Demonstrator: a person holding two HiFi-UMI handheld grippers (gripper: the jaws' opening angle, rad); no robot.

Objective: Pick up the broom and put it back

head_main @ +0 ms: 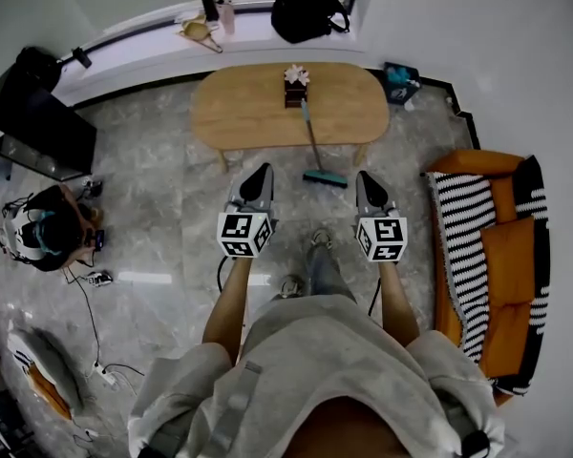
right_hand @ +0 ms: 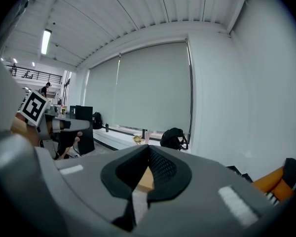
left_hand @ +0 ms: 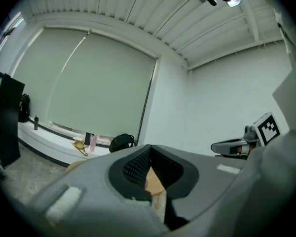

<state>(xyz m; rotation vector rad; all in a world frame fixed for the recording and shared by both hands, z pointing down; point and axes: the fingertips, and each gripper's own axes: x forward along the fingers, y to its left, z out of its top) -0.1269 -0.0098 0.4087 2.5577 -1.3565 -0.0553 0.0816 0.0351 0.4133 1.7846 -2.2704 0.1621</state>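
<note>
On the floor: grey marbled tiles [head_main: 162, 189]; white walls; a long white sill [head_main: 153, 41] runs along the 12 o'clock side.
Table count: one oval wooden table [head_main: 248, 113] in front of the sill, with one small dark box [head_main: 295, 92] on top.
Sofa count: one orange sofa [head_main: 506, 256] at 3 o'clock, with a striped cover over part of it.
Bag count: one black bag [head_main: 307, 10] on the sill.
People nearby: one seated person [head_main: 53, 227] at 9 o'clock.
Broom count: one broom [head_main: 312, 141]. Its teal head is on the tiles by the table's near edge, and its handle leans toward 12 o'clock against the table beside the box.
Grippers: two. The left gripper [head_main: 264, 170] and right gripper [head_main: 364, 176] are both clenched, with nothing between the jaws.
Broom vs grippers: the head lies between the two tips, at 3 o'clock of the left and 9 o'clock of the right, apart from both.
</note>
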